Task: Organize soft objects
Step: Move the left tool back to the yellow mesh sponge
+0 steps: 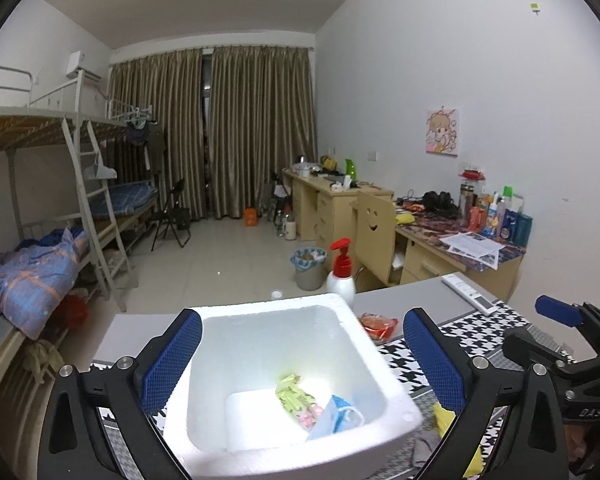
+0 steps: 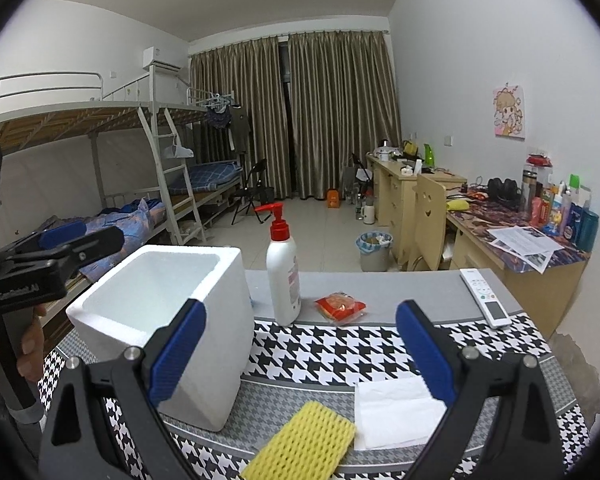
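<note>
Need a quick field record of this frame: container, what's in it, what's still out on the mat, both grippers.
container: white foam box, open top, on houndstooth mat
inside box: blue face mask, green-pink floral packet
still out, soft: yellow mesh sponge, white folded tissue, side by side on the mat to the right of the box
other items: white pump bottle with red top, red snack packet, white remote
left gripper: open, empty, above box
right gripper: open, empty, above sponge and tissue
</note>
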The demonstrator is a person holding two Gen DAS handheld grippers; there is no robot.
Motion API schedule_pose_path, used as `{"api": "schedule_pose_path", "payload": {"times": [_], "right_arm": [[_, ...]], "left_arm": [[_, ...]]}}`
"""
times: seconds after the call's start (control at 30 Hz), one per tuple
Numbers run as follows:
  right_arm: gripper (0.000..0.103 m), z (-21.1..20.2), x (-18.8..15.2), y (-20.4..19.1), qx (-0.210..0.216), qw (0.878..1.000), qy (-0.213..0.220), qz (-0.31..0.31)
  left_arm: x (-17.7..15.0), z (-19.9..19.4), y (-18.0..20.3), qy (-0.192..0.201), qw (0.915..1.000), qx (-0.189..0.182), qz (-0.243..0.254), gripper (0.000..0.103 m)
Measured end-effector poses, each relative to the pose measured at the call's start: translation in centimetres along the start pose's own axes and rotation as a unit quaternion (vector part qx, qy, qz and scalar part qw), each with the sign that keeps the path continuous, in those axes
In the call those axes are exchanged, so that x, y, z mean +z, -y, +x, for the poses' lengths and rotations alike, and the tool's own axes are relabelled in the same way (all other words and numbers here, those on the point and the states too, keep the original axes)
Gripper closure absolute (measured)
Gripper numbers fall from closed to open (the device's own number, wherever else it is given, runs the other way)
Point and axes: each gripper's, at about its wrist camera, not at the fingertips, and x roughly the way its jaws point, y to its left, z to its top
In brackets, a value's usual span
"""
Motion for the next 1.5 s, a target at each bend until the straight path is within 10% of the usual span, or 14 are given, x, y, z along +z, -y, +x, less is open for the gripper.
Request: {"api": "schedule_pose_path", "payload": {"times": [1.5], "right_arm": [[0.005,-5.1,-3.8,6.2,-0.074,0.997,-0.008,0.037]], "left_arm": [[-4.9,-1.9,10.0,-0.038,0.9926,-0.103,0.051,0.002]]}}
